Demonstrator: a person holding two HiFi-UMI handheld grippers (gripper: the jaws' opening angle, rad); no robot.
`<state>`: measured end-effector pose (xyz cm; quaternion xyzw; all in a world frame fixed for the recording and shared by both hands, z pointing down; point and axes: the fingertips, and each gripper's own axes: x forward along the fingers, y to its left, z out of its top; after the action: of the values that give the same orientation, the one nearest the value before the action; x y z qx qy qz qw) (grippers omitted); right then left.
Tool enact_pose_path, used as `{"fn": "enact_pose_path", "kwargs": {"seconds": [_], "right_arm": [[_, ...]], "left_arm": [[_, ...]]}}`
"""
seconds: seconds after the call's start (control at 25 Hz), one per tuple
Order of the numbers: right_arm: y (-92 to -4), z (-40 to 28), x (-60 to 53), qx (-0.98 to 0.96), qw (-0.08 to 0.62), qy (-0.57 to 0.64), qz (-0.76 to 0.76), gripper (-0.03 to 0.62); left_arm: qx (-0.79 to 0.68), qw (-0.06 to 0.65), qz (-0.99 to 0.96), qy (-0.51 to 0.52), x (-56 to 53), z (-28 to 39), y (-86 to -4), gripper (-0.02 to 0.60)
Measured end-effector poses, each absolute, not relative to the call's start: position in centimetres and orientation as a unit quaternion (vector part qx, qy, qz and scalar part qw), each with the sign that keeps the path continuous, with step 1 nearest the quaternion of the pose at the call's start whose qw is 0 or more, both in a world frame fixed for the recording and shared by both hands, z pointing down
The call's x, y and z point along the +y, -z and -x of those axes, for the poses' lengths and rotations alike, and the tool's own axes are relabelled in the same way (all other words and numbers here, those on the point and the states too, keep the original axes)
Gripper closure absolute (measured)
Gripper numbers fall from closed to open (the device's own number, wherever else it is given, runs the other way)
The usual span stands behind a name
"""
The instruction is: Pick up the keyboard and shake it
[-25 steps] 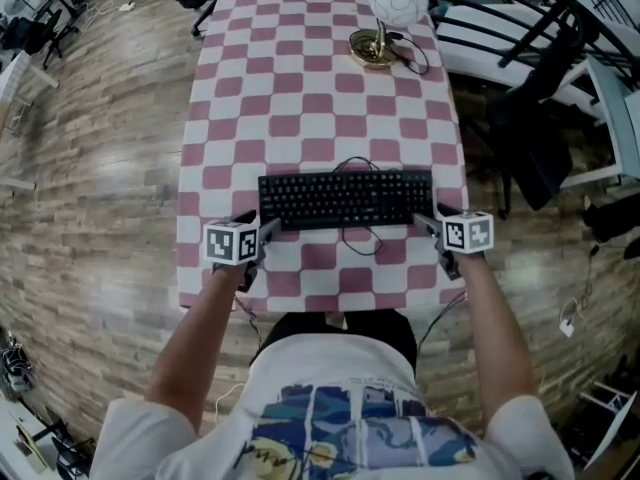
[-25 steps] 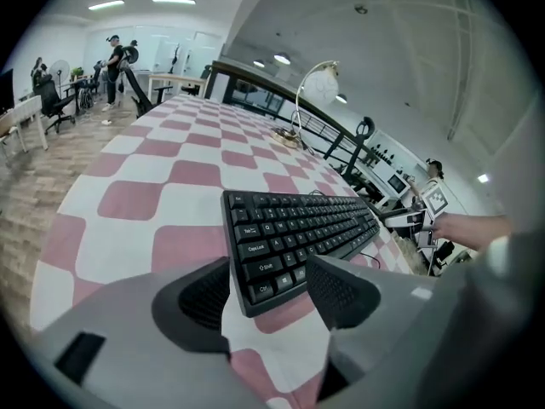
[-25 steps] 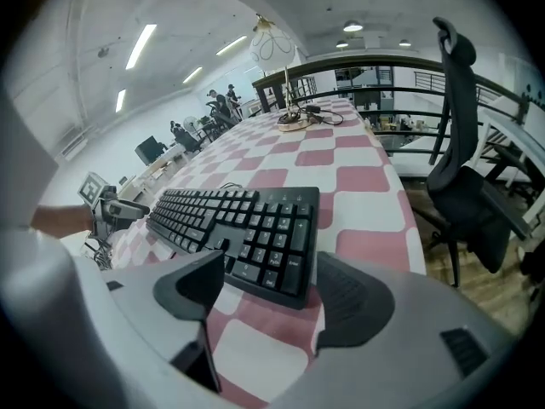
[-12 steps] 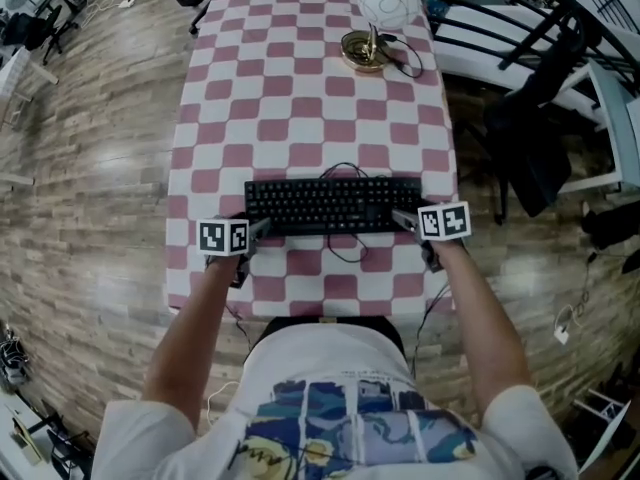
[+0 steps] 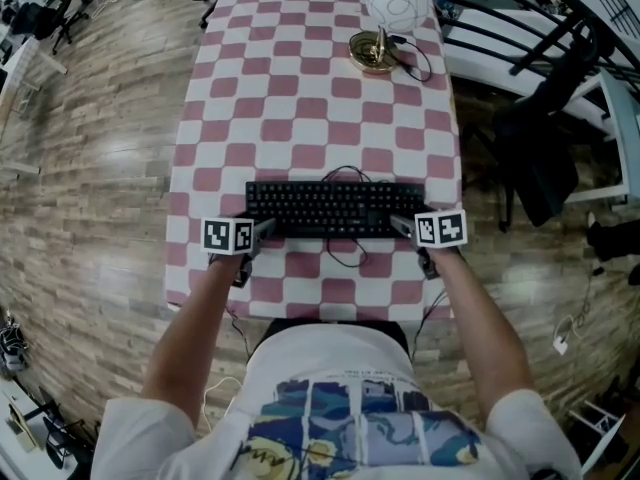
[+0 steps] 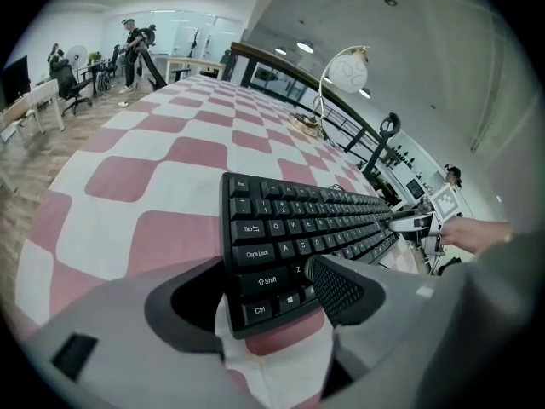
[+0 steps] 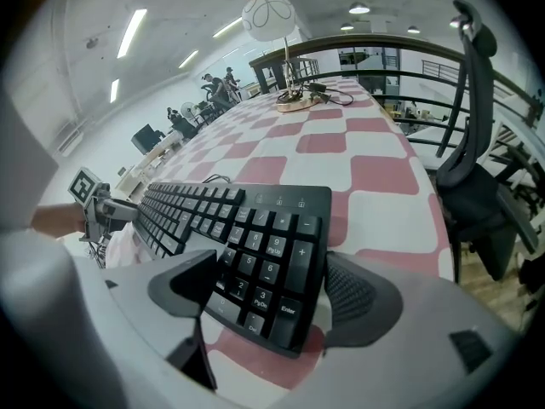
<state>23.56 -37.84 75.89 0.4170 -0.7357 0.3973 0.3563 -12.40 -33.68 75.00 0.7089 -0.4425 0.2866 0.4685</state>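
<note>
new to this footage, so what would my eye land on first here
A black keyboard lies near the front of a pink-and-white checked tablecloth. The left tongs and right tongs straddle its ends, jaws just opened wide, not gripping. A white globe lamp stands at the far end.
</note>
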Motion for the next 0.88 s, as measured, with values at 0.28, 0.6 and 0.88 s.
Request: {"fn": "enact_pose_path", "kwargs": {"seconds": [0.28,0.6,0.88], "right_arm": [[-75.5,-24.0,-37.7,-0.739,0.354,-0.389,-0.421,0.203],[-71.0,-24.3,-39.3,-0.78,0.315,-0.301,-0.449,0.206],[-65.3,-24.3,-41.0,-0.811,0.268,-0.223,-0.471,0.211]], "left_arm": [[-0.462,0.461,-0.701,-0.287,-33.3,12.1,-74.4,0.268],[-0.484,0.418,-0.726,-0.253,-34.2,11.8,-71.6,0.275],[-0.515,0.357,-0.749,-0.218,-36.0,12.0,-66.9,0.275]]}}
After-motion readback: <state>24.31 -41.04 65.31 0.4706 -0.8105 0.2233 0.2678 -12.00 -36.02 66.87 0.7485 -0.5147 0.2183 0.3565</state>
